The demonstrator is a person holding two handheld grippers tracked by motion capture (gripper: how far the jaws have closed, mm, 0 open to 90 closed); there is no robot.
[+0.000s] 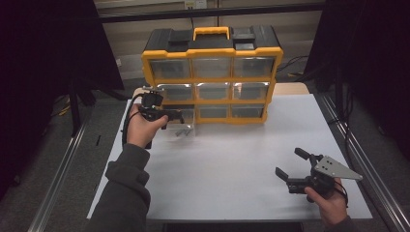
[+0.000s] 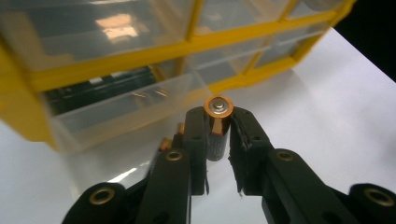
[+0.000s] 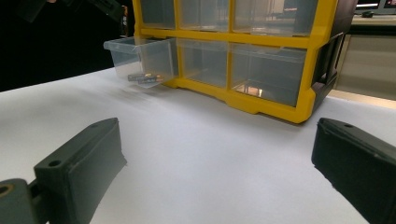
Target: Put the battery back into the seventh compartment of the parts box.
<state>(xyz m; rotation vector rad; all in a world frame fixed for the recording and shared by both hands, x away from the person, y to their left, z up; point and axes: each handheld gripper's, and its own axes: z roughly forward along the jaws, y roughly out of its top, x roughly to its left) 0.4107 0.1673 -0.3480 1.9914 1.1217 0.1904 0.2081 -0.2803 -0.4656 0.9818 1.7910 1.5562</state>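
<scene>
While the left gripper (image 2: 218, 140) holds a battery (image 2: 217, 126) pinched between its jaws, the main risk is that the cell slips or twists out: it is round and smooth, gripped only along its sides, and its copper-ringed end pokes up past the jaw tips in the middle of the left gripper view, so a small tilt or bump against the drawer's wall could roll it free onto the white counter (image 1: 232, 159). If it is meant for the open drawer (image 1: 180, 122), letting go too early or too far out would likely drop it in front of the bin rather than in it. That clear drawer is pulled out of the lower left slot of the yellow-and-black organizer (image 1: 211, 72), left of centre in the high view, and more batteries (image 3: 145, 78) lie on its floor, seen at upper left in the right gripper view. The gripped battery sits between the jaw pads, both pressing on its dark body, above and just in front of the drawer. At the lower right of the high view the right gripper (image 1: 294, 164) rests low over the counter, well apart from the organizer, jaws wide apart and holding nothing.
</scene>
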